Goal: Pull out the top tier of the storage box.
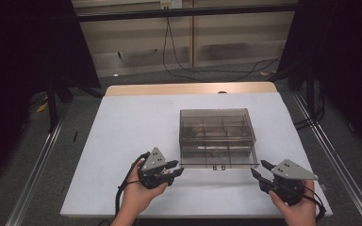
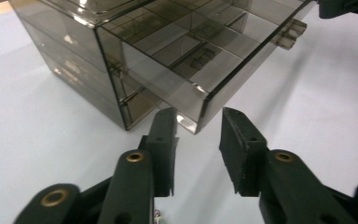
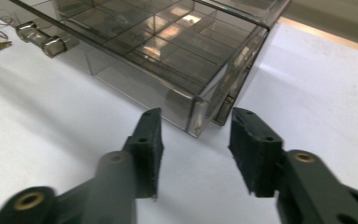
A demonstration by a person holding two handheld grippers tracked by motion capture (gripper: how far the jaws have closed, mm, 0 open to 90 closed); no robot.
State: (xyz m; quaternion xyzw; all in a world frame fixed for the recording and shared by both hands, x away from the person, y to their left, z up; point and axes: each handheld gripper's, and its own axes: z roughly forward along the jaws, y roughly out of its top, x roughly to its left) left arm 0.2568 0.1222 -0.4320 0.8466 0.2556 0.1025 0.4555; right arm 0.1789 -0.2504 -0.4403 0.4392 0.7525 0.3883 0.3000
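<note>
A smoky see-through drawer box (image 1: 214,121) stands mid-table, its divided bottom drawer (image 1: 218,155) pulled out toward me, with a small handle (image 1: 219,167) on its front. My left gripper (image 1: 179,168) sits open just off the drawer's front left corner. In the left gripper view that corner (image 2: 193,109) lies just ahead of the gap of the open left gripper (image 2: 198,140), untouched. My right gripper (image 1: 258,168) is open beside the front right corner. In the right gripper view that corner (image 3: 196,114) stands just ahead of the open right gripper (image 3: 196,144). The drawer compartments look empty.
A white mat (image 1: 132,136) covers the table, with a wooden strip (image 1: 188,88) along the far edge. Cables (image 1: 179,66) trail on the floor behind it. Metal rails (image 1: 37,169) and dark stands flank both sides.
</note>
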